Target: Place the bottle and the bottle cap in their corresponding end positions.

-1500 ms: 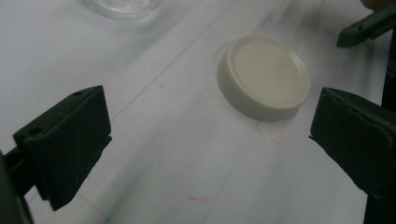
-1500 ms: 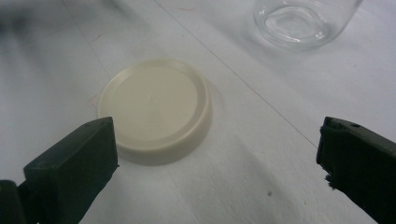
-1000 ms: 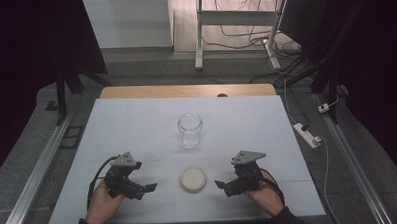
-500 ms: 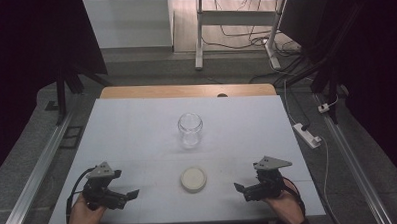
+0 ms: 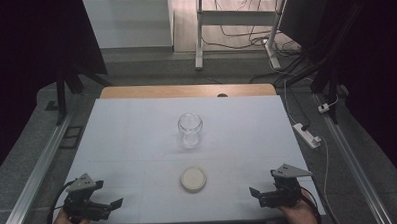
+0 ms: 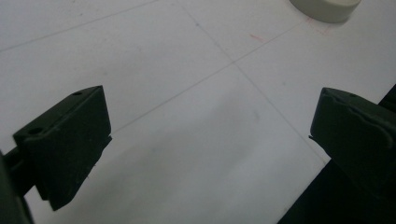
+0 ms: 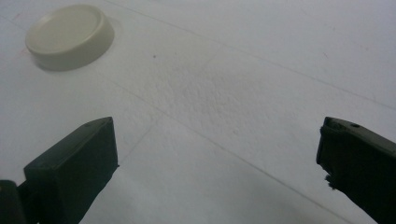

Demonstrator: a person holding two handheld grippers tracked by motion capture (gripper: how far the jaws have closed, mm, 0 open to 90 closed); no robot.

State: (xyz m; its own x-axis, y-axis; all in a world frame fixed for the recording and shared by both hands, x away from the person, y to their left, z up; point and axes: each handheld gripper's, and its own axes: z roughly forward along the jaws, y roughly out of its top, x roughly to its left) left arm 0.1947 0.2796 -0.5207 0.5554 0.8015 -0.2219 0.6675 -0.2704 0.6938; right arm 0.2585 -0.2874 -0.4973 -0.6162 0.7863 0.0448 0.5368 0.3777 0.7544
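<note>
Both grippers have drawn back toward the person and spread apart since a second ago, when they sat close on either side of the lid. Now the left gripper (image 5: 109, 205) rests at the near left corner of the white table (image 5: 137, 129), and the right gripper (image 5: 257, 194) at the near right corner. Each has its jaws wide apart and holds nothing. A round cream lid (image 5: 193, 178) lies flat on the table between them, well apart from both. Behind the lid, near the table's middle, an open clear glass jar (image 5: 190, 129) stands upright.
</note>
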